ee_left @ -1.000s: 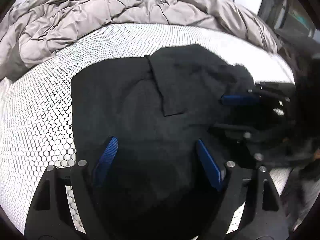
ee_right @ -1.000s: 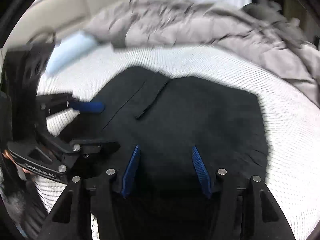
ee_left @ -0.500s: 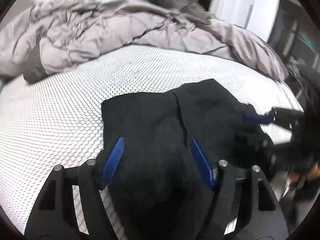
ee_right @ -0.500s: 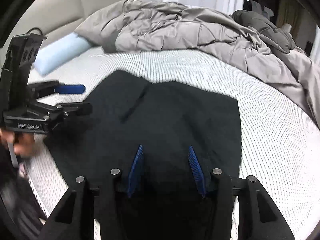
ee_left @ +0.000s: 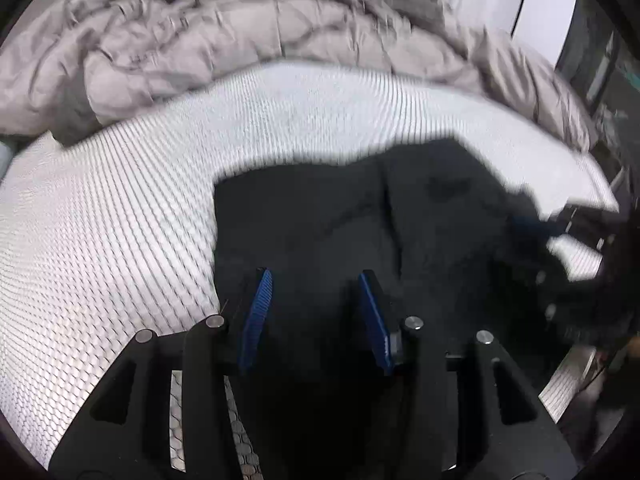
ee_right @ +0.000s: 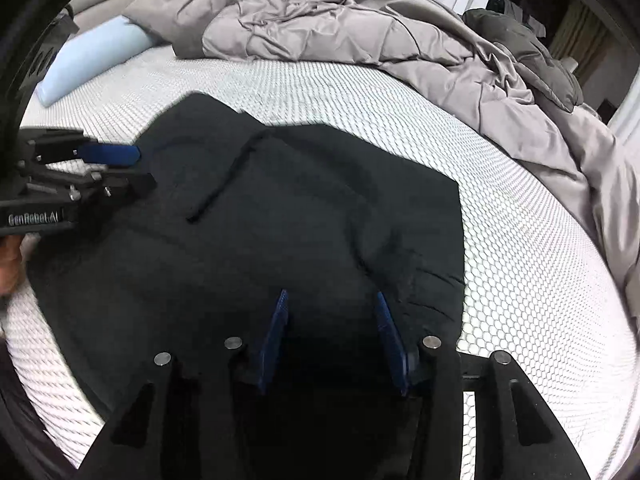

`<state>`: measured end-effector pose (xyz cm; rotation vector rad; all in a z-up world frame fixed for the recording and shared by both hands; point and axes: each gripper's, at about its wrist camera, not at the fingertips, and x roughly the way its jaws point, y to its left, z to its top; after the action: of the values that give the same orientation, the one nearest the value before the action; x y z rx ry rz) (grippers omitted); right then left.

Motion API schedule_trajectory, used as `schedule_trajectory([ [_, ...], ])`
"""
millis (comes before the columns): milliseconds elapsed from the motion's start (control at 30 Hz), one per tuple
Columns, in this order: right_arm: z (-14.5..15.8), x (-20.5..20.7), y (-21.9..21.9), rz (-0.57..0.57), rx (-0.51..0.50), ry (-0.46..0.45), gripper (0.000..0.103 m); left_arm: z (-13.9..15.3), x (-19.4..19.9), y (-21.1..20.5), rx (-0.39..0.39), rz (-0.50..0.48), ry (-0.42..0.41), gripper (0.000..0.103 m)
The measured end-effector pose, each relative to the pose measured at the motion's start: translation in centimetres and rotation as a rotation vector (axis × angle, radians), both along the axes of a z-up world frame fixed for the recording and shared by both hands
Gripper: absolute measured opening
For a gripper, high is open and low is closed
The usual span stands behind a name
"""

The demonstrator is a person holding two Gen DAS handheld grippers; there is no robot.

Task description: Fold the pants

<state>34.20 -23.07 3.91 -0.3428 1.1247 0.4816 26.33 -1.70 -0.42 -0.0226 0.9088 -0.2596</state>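
- The black pants (ee_right: 304, 208) are spread on the white honeycomb-patterned mattress (ee_right: 520, 280), near its front edge, with a crumpled grey duvet (ee_right: 360, 28) behind.
- The left gripper (ee_left: 312, 280) is seen over the pants with its jaws closing; dark cloth lies between the blue pads (ee_left: 256, 316) (whether it is pinched cannot be told, the view being blurred).
- The right gripper (ee_right: 330, 300) is held partly open over the near edge of the pants; cloth fills the gap, a grip cannot be confirmed.
- A pale blue pillow (ee_right: 92, 60) lies at the far left.
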Motion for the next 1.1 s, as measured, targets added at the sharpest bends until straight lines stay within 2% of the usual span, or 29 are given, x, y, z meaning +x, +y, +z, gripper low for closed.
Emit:
schedule_trajectory([
  [67, 0.8, 0.5, 0.5, -0.012, 0.050, -0.022, 0.050, 1.0, 0.2, 0.4, -0.021, 0.051, -0.066, 0.043],
  [133, 1.0, 0.4, 1.0, -0.041, 0.043, -0.045, 0.050, 0.9, 1.3, 0.6, -0.062, 0.085, -0.040, 0.043],
  [200, 0.3, 1.4, 1.4, -0.074, 0.033, -0.026, 0.050, 0.4, 2.4, 0.7, -0.089, 0.106, -0.014, 0.043],
  [267, -0.8, 2.5, 2.0, -0.075, 0.034, 0.005, 0.050, -0.9, 3.7, 0.4, -0.041, 0.142, 0.012, 0.043],
  [333, -2.5, 3.0, 2.5, -0.042, -0.030, 0.030, 0.051, -2.6, 5.1, 0.1, -0.020, 0.138, 0.073, 0.045],
  [433, -3.2, 2.5, 0.8, -0.029, -0.157, -0.021, 0.050, -2.6, 4.6, 0.9, -0.010, 0.139, 0.072, 0.051],
  [467, -3.0, 2.3, -0.3, -0.026, -0.129, -0.015, 0.050, -2.3, 4.0, 1.2, 0.007, 0.149, 0.062, 0.054],
  [500, -2.3, 1.8, -1.8, -0.012, -0.051, -0.003, 0.051, -2.2, 3.7, 1.5, 0.018, 0.158, 0.057, 0.054],
  [567, -1.3, 0.6, -3.5, 0.029, -0.008, -0.021, 0.051, -1.6, 2.4, 2.0, 0.036, 0.167, 0.066, 0.054],
  [633, -0.1, -0.9, -4.4, 0.032, 0.009, -0.050, 0.056, -0.5, 0.7, 2.8, -0.041, 0.128, 0.057, 0.054],
  [667, 0.8, -1.8, -4.8, 0.029, 0.037, -0.060, 0.058, 0.2, -1.0, 2.9, -0.104, 0.096, 0.033, 0.054],
  [767, 2.1, -4.2, -4.3, 0.059, 0.174, -0.051, 0.063, 0.8, -4.4, 2.2, -0.156, 0.010, 0.005, 0.058],
  [800, 2.0, -4.9, -3.6, 0.093, 0.205, -0.027, 0.063, 0.6, -5.0, 1.4, -0.147, -0.025, 0.006, 0.058],
  [833, 1.4, -5.3, -2.6, 0.131, 0.192, -0.003, 0.063, 0.3, -5.5, 0.6, -0.126, -0.054, 0.017, 0.058],
  [900, -0.3, -6.0, -1.4, 0.176, 0.091, 0.009, 0.064, -1.1, -5.9, -1.3, -0.051, -0.099, 0.058, 0.058],
  [933, -1.1, -6.3, -1.1, 0.194, 0.033, -0.003, 0.063, -1.9, -6.2, -2.2, 0.021, -0.124, 0.066, 0.058],
  [967, -1.3, -6.6, -1.4, 0.201, 0.004, -0.015, 0.063, -2.3, -6.9, -2.9, 0.083, -0.151, 0.045, 0.060],
  [1033, -0.3, -7.0, -3.4, 0.207, 0.014, -0.032, 0.063, -2.3, -7.8, -3.4, 0.139, -0.189, 0.021, 0.067],
  [1100, 0.4, -6.9, -6.0, 0.158, -0.010, -0.050, 0.065, -2.0, -8.6, -2.9, 0.136, -0.207, 0.012, 0.068],
])
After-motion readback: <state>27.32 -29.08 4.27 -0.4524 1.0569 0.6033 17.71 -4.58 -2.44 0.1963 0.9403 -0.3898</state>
